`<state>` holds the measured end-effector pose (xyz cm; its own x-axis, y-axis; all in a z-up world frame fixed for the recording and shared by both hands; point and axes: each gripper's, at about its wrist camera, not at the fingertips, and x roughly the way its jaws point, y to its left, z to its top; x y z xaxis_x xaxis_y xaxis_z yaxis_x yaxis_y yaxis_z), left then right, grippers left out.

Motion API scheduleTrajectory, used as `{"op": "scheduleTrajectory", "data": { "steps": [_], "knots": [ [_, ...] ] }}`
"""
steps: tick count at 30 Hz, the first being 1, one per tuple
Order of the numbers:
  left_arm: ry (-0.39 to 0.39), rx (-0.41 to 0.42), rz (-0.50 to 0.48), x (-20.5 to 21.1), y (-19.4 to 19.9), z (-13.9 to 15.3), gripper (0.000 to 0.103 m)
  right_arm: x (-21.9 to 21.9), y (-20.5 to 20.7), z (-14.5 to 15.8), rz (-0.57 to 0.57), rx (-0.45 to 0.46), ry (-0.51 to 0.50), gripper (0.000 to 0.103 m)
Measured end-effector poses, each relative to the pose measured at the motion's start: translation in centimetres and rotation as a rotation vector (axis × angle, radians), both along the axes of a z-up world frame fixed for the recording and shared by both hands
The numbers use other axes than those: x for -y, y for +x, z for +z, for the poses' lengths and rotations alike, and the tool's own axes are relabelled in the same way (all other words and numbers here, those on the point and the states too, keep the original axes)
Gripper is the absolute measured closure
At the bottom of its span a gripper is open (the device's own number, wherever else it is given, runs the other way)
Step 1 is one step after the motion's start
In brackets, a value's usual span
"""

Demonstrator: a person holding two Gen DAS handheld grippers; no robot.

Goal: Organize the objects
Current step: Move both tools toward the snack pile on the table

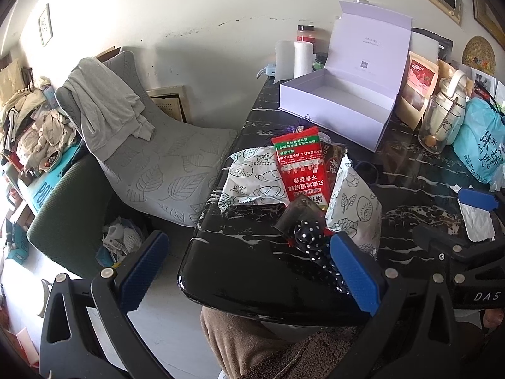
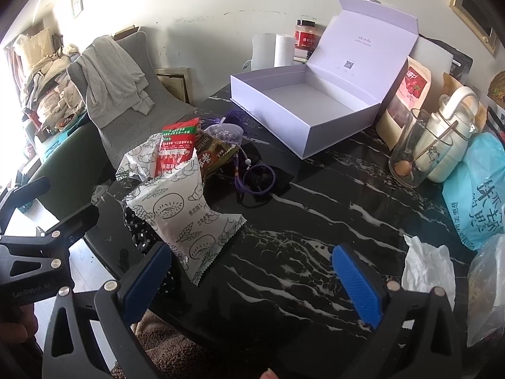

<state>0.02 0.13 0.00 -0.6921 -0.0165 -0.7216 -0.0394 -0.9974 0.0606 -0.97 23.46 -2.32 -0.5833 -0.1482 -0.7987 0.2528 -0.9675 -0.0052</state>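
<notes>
Just beside the open left claw [image 1: 249,268]: snack packets [image 1: 300,170]

"DAS" on hand-held gripper [image 1: 467,281], "20251124" on white snack packet [image 1: 252,170]

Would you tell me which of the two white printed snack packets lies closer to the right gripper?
The puffed white packet beside its left pad; the other white packet lies farther back, under the red packet.

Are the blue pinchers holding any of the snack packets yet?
No. The left gripper and right gripper both stand wide open over the table, gripping nothing; the snack packets lie loose.
</notes>
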Motion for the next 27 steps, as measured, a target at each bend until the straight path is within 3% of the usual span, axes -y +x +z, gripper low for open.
{"op": "scheduleTrajectory", "data": {
  "steps": [27],
  "knots": [
    [0.002, 0.003, -0.011, -0.52, 0.36, 0.25, 0.001, -0.53, 0.13, 0.06, 0.001, 0.004, -0.008, 0.001]
  ]
}}
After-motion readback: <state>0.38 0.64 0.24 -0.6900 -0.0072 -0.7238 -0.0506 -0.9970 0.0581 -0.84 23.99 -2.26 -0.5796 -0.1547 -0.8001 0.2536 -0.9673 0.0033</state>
